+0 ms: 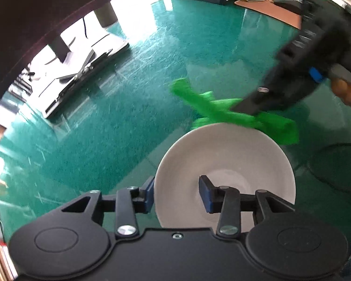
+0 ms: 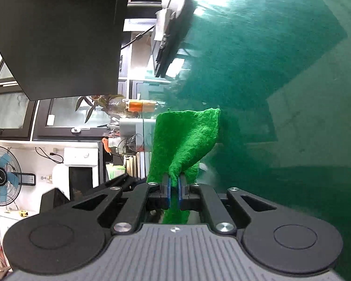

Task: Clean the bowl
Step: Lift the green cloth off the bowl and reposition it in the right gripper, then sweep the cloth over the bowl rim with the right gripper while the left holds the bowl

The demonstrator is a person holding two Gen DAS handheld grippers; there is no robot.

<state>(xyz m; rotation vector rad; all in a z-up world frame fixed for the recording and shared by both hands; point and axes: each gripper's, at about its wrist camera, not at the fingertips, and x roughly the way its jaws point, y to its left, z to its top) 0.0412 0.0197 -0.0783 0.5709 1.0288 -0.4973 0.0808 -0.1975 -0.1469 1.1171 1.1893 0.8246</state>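
Holding the bowl [image 1: 224,164] by its rim, the left gripper [image 1: 175,195] has 1 finger inside and 1 outside. The bowl sits on the green table [image 1: 128,117], well in from the edges. The right gripper [image 2: 174,192] is clenched on a green scrub cloth [image 2: 187,138], just beside the bowl's far rim. I think wiping has not started yet, so all the cleaning is left. A laptop [image 1: 86,70] rests near the table's far edge. A fan [image 2: 2,175] stands in the room.
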